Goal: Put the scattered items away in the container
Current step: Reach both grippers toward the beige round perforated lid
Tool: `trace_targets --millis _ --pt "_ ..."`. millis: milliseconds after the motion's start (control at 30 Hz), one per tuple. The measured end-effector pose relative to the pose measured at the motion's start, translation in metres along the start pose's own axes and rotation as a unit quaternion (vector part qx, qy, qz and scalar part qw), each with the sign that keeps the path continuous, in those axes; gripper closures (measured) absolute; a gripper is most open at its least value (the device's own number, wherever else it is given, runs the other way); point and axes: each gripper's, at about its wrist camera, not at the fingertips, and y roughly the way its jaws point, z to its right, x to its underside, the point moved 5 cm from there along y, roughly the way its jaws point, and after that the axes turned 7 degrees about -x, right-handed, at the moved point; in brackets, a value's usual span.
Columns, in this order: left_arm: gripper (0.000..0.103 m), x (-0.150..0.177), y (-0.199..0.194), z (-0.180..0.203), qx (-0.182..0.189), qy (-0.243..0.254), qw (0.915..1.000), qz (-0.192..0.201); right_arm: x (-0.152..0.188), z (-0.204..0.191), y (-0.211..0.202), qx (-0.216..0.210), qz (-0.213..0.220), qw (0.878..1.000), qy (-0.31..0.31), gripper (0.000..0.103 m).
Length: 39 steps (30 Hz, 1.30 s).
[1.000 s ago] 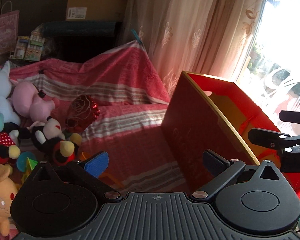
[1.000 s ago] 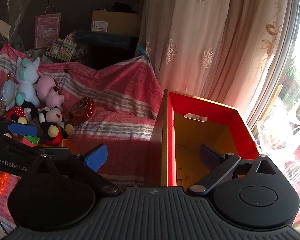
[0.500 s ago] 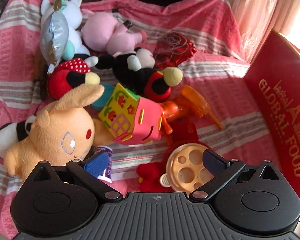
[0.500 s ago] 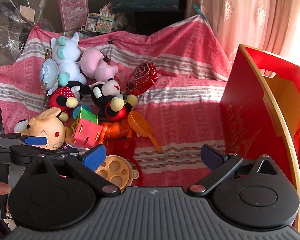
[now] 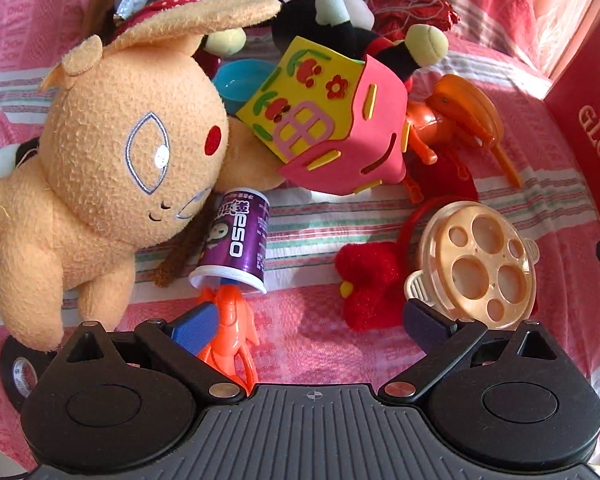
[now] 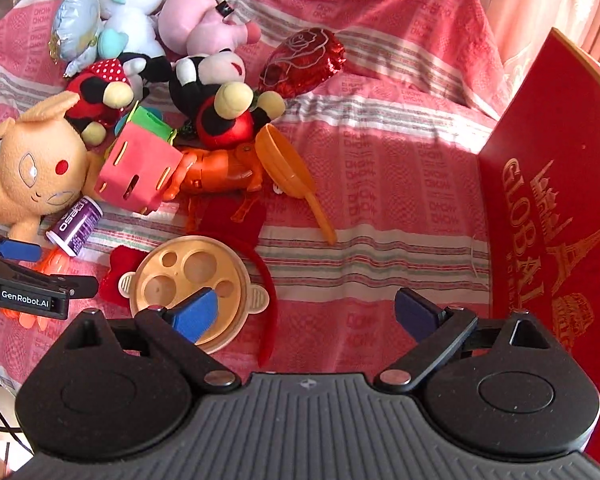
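While both grippers gape empty, bare blanket borders the red box.

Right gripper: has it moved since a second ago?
Yes. The right gripper has swung away from the red box and tipped down over the round lid, its jaws just closing slightly, nothing held.

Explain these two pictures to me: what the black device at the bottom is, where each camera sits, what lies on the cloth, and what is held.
No robot: a person carries a two-finger gripper in each hand, each with a camera looking along its fingers. One picture comes from the left gripper, the other from the right gripper; both are open and hold nothing, and the right jaws have just closed slightly. On the pink striped cloth lie an orange plush, a purple cup, a foam house, a round holed lid and an orange scoop. The red box stands at the right.
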Motion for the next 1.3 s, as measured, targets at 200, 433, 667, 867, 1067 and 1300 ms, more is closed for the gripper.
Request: trace_targets --millis 200,433,667,867,1067,1300 --pt "0.001 -0.002 -0.003 0.007 -0.017 0.002 0.9998 0.006 0.003 -0.012 0.039 -0.045 -0.05 0.997 -0.038 0.019" --pt "0.001 -0.01 -0.004 0.023 -0.012 0.004 0.9999 0.005 0.009 -0.011 0.062 -0.07 -0.082 0.993 -0.043 0.026" --pt "0.001 -0.015 0.006 0.045 -0.009 0.028 0.9996 -0.001 0.011 -0.01 0.068 -0.098 -0.089 0.991 -0.028 0.026" --pt "0.004 -0.018 0.015 0.056 -0.008 0.05 0.9987 -0.006 0.012 -0.005 0.066 -0.11 -0.089 0.99 -0.008 0.027" --pt "0.019 -0.015 0.019 0.067 0.028 0.073 0.9968 -0.012 0.012 -0.004 0.068 -0.118 -0.092 0.989 0.006 0.027" --pt "0.018 -0.014 0.022 0.059 0.051 0.046 0.9974 -0.023 0.012 -0.008 0.075 -0.153 -0.092 0.984 0.027 0.049"
